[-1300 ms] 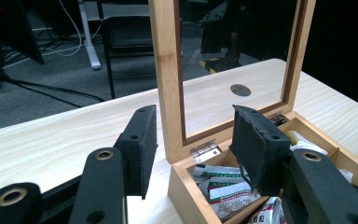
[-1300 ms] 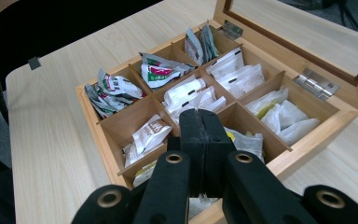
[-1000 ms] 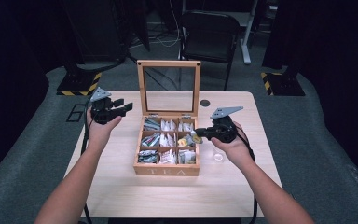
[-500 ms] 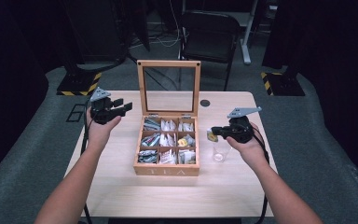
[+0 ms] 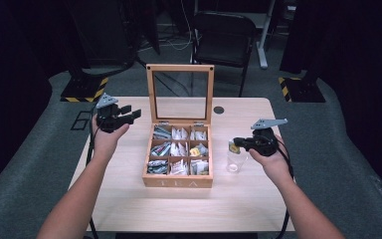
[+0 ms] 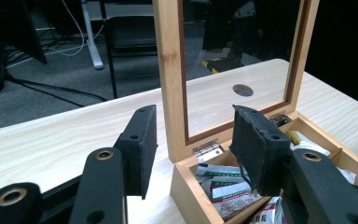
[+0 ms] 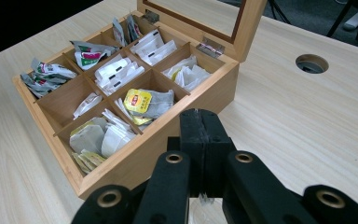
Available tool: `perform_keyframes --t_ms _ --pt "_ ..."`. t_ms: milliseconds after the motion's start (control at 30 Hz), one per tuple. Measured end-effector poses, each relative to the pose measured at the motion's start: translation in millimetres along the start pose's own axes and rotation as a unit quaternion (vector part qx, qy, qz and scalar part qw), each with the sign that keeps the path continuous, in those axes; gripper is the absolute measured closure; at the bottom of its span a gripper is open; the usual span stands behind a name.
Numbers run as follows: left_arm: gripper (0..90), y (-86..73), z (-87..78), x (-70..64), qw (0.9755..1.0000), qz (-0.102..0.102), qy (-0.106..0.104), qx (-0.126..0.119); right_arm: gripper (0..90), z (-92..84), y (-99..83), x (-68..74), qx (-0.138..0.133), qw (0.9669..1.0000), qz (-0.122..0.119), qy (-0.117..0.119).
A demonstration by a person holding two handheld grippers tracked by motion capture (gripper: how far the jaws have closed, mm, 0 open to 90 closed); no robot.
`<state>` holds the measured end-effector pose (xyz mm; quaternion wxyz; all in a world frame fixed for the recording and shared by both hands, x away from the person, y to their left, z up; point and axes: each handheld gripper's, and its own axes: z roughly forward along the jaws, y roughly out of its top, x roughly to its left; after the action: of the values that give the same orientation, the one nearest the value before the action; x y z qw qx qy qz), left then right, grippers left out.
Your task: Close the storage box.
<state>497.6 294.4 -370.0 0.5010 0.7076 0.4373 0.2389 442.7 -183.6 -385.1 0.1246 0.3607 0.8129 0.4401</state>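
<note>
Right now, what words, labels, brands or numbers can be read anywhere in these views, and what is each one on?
"TEA": on the front wall of the wooden box, high view.
Yellow tag on a tea bag in the box: has a red logo, too blurred to read.
Green-and-red sachets: print too small to read.
Sachets under the left fingers: lettering blurred, unreadable.
Nothing else legible.

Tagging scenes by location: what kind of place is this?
Probably a lab or recording studio, not a home. A lone wooden table stands on grey carpet, with black-and-yellow hazard tape on floor bases, loose cables and an office chair against a dark backdrop.
</note>
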Motion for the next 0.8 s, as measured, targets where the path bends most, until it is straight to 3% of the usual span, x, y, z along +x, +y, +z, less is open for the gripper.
perform_keyframes --t_ms 800 --pt "50.3 -0.3 0.8 0.0 1.0 0.001 0.001 0.003 89.7 5.8 -22.5 -10.8 0.004 0.9997 0.021 -0.016"
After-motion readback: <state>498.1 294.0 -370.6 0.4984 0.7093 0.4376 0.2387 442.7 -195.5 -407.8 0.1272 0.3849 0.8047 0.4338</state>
